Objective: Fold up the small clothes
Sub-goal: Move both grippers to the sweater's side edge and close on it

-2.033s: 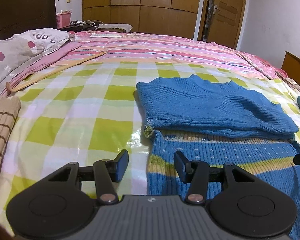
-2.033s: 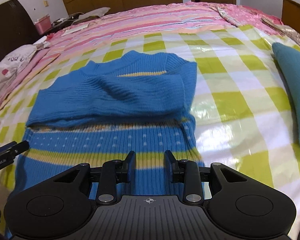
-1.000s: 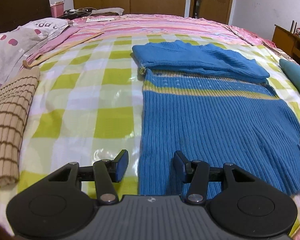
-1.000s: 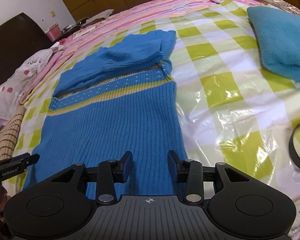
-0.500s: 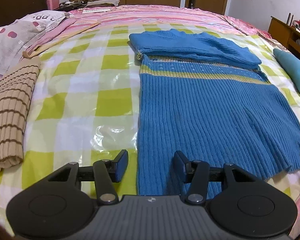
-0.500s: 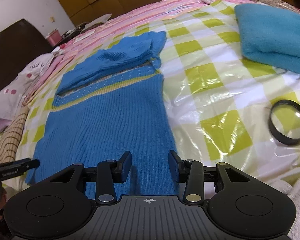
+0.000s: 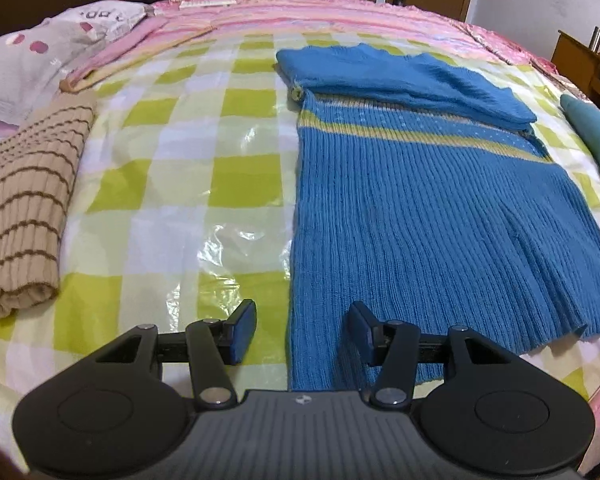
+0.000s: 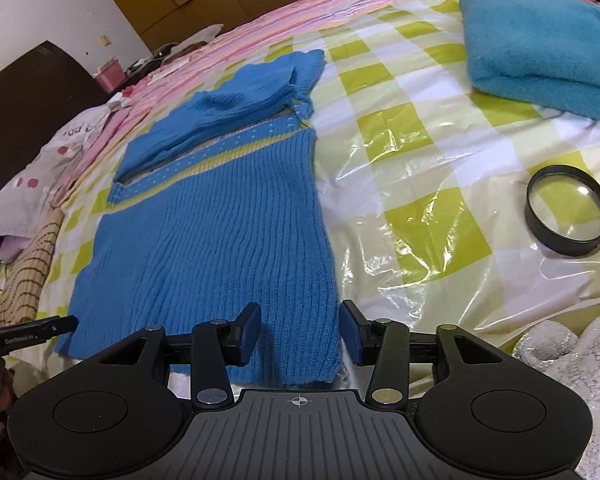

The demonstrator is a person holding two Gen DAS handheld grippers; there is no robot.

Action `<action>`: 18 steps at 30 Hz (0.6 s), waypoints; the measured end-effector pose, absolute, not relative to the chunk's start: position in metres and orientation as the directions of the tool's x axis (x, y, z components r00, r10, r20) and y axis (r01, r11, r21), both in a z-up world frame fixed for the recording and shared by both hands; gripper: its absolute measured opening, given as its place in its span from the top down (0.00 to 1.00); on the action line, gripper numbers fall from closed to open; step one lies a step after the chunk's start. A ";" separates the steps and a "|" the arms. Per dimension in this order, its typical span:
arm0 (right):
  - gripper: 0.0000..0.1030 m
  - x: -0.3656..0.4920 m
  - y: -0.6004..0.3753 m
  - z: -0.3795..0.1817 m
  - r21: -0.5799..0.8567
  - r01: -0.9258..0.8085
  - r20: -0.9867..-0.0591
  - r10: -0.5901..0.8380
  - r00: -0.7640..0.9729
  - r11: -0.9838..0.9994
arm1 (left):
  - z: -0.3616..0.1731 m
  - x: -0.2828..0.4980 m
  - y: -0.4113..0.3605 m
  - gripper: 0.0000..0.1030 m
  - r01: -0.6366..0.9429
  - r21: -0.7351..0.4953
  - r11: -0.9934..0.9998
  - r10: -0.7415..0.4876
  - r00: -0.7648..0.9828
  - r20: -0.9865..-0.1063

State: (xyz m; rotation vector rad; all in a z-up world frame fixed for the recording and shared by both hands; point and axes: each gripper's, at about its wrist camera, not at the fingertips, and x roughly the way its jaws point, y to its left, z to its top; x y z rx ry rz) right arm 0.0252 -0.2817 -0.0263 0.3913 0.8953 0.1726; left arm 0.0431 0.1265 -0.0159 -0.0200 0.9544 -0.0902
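Both spread tools, left tool [image 7: 302, 330] and right tool [image 8: 300, 330], straddle the blue sweater's [image 7: 420, 208] near hem corners.

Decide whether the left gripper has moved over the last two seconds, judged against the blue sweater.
Yes. The left gripper has drawn back toward the near edge of the bed: the blue sweater, lying as before, now shows down to its hem.

Bare checked bed cover [image 7: 172, 184] lies open between the blue sweater [image 7: 420, 208] and striped folded knit [image 7: 24, 200]; a magnifying glass [image 8: 568, 210] blocks the right side.
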 end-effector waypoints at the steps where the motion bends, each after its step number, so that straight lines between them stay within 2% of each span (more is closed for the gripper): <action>1: 0.56 0.025 -0.282 -0.026 0.406 0.014 -0.722 0.311 0.617 0.914 | -0.016 0.043 0.126 0.46 0.074 -0.057 0.996 -0.089 0.575 -0.813; 7: 0.56 0.024 -0.280 -0.027 0.456 -0.013 -0.708 0.371 0.601 0.890 | -0.015 0.040 0.125 0.48 0.115 -0.112 0.987 -0.157 0.564 -0.811; 13: 0.56 0.029 -0.284 -0.034 0.546 0.000 -0.670 0.436 0.601 0.838 | -0.014 0.042 0.128 0.56 0.119 -0.156 0.980 -0.196 0.552 -0.810; 18: 0.59 0.033 -0.283 -0.036 0.579 -0.009 -0.651 0.470 0.596 0.815 | -0.014 0.044 0.133 0.74 0.117 -0.217 0.969 -0.246 0.537 -0.807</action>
